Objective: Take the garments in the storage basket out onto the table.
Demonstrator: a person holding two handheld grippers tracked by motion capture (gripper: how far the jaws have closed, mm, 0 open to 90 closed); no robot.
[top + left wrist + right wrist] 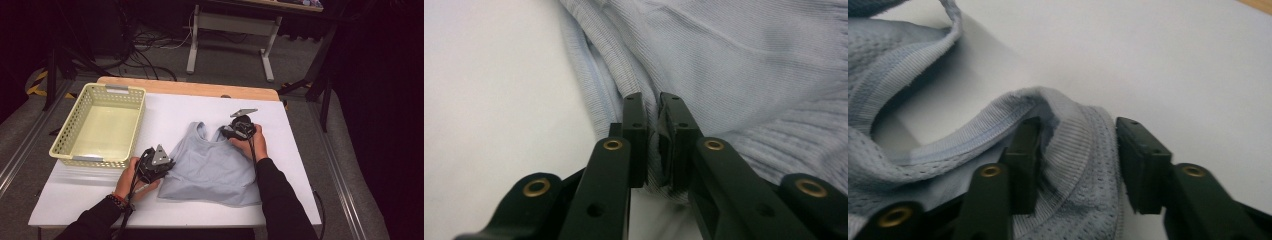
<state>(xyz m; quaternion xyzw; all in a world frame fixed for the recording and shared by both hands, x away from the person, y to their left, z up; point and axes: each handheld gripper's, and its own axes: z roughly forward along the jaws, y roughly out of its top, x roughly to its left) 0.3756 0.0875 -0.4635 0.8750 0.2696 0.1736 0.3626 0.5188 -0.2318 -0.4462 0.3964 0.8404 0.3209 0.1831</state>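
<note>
both grippers (l [653, 107], r [1075, 150]) on top [210, 167]

Left hand-held gripper [653, 107] pinched shut, right hand-held gripper [1075, 132] half-closed.

Black long sleeves [280, 200] on both forearms, cuffs ending at the wrists. Beaded bracelet [116, 200] in dark and reddish tones at the left wrist. Left gripper [653, 120]: matte black, grey three-cornered plate [160, 155] on top, black cable [131, 192] trailing back along the forearm. Right gripper [1078, 155]: same black build, same grey plate [243, 113], thin black cable [253, 155] down over the hand. Up close, long black arms with round brass-coloured rivets [613, 145], small plain holes, and blocky rectangular black fingers [1140, 160] at the tips.
</note>
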